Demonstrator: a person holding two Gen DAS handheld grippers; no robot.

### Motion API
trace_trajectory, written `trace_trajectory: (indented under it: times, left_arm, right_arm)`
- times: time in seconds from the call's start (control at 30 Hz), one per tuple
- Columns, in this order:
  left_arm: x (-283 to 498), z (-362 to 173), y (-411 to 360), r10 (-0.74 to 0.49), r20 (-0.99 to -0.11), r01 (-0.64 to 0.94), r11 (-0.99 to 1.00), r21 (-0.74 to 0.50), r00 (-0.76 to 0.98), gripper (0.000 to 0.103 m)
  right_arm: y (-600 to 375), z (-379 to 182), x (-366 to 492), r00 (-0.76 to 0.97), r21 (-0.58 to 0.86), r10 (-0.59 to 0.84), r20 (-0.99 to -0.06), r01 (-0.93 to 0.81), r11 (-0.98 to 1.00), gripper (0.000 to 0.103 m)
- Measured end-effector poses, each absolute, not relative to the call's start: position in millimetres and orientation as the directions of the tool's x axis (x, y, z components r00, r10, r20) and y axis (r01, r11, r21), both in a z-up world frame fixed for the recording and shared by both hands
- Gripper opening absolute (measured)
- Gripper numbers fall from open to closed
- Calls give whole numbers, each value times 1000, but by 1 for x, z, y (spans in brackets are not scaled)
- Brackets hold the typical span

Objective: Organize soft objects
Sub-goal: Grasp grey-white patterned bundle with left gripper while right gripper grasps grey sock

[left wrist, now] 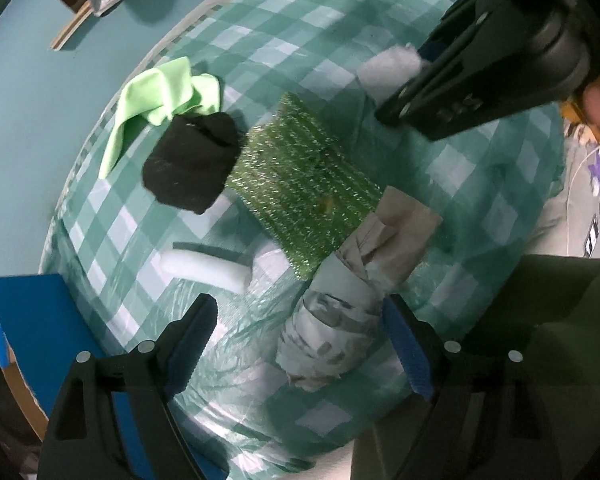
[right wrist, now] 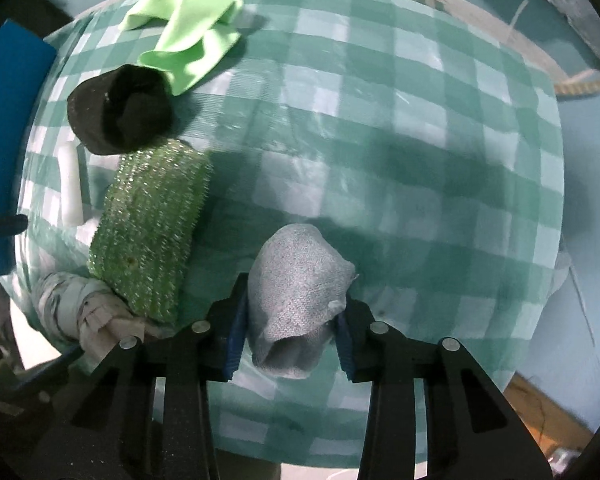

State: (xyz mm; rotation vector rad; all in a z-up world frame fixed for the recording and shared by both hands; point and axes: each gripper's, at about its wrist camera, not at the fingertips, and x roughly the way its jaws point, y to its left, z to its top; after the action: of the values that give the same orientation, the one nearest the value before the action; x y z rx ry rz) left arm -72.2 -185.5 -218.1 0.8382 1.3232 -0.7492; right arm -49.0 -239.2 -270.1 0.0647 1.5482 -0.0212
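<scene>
Gripping a grey cloth, the right tongs hover above the bench; left tongs gape wide.

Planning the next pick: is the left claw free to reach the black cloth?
Probably yes: the left claw is open and holds nothing, and nothing covers the black cloth; only the rolled grey garment lies nearer.

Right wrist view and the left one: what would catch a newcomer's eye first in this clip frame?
First, the grey knitted cloth pinched between the right gripper fingers, low in the right wrist view. Next, the glittery green scrubber lying to its left on the checked tablecloth, with a black cloth bundle and a lime green cloth beyond it. The left gripper is open above a pale patterned bundle.
</scene>
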Motion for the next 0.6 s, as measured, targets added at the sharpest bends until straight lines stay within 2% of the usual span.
trace_trajectory:
  times: [0.3,0.47,0.6]
  left_arm:
    - [-79,-240,-202,35,-995,868,487,98,93,84]
    - [-82,-246,-206,38,-994,856,506,108,102,57]
    - [-86,-246,-204,22,-997,850,521,75,75,48]
  right_arm:
    - [-267,-265,-74,24,66,64,-998,116,991,34]
    - [-262,-260,-91,30,65,62,-998,116,991,34]
    - [-257,-258,-95,31,62,59,-998,110,992,34]
